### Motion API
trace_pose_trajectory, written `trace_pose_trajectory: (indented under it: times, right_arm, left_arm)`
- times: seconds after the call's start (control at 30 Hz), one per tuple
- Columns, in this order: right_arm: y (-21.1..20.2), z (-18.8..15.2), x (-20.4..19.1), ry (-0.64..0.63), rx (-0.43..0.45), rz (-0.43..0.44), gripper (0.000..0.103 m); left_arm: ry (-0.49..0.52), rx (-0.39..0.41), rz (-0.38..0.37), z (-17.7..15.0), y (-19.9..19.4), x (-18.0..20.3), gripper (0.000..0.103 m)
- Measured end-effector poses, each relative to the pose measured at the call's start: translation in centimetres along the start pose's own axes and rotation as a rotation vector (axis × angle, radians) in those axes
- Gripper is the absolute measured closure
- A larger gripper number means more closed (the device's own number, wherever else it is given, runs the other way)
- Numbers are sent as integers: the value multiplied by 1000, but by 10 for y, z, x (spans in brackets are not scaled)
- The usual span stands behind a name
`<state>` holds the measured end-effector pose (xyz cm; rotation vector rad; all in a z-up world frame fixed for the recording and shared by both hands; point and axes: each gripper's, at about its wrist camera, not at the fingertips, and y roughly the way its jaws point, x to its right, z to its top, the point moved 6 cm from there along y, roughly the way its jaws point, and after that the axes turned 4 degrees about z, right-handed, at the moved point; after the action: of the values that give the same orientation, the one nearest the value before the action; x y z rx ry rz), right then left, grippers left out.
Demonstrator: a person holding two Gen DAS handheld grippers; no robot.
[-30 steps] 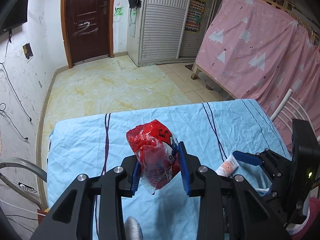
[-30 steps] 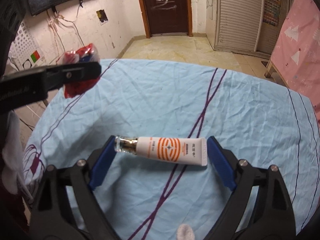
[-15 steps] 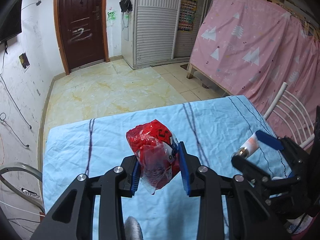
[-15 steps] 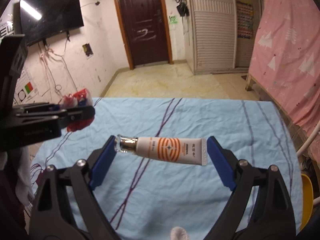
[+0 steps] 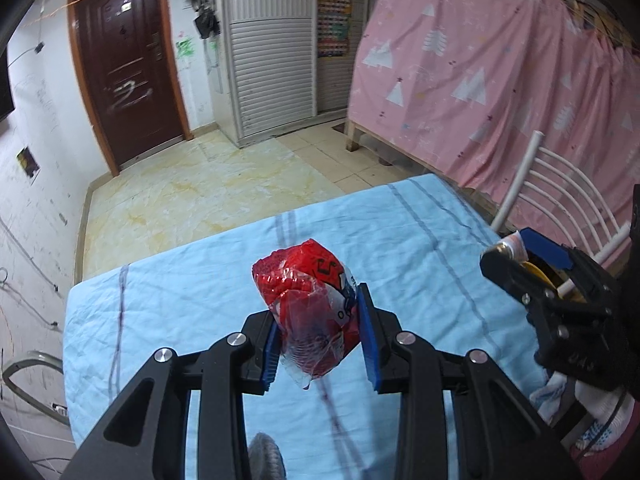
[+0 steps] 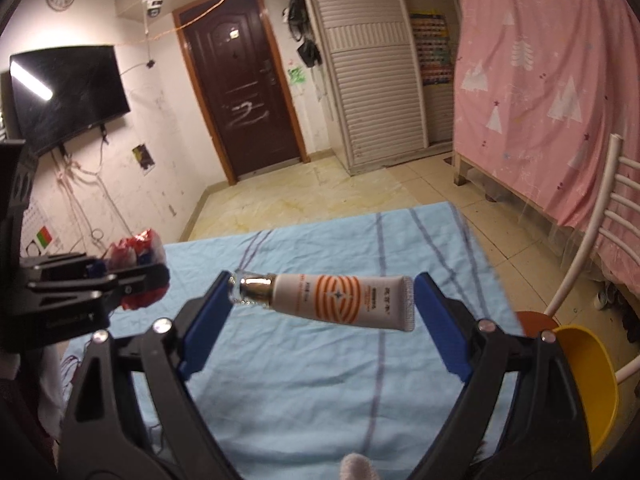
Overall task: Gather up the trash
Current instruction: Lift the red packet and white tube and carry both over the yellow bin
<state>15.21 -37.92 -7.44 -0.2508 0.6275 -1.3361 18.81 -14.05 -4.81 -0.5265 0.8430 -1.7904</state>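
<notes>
My left gripper is shut on a crumpled red plastic wrapper, held in the air above the table with the light blue cloth. My right gripper is shut lengthwise on a white tube with orange rings and a metal cap, pinched end to end between the blue pads. In the left wrist view the right gripper shows at the right edge with the tube's cap end. In the right wrist view the left gripper with the red wrapper is at the left.
A yellow bin stands low at the right beside the table. A white chair back and a pink curtain are to the right. A dark door, a wall-hung screen and tiled floor lie beyond the table.
Both grippers have lifted and swung to the right over the table, each keeping its item. The right gripper tilted up, so the yellow bin and chair came into its view.
</notes>
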Motion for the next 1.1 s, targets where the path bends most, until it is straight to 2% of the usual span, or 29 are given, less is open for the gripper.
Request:
trace_pose_trajectory:
  times: [0.4, 0.67, 1.1]
  right_arm:
    - [-47, -10, 105, 150, 79, -95, 17]
    - [-68, -35, 166, 233, 89, -151, 16]
    - [-80, -69, 226, 322, 93, -220, 16]
  left_arm:
    - [136, 23, -103, 14, -3, 132, 79]
    - [198, 33, -195, 18, 4, 214, 79]
    - [291, -15, -239, 12, 26, 294, 79]
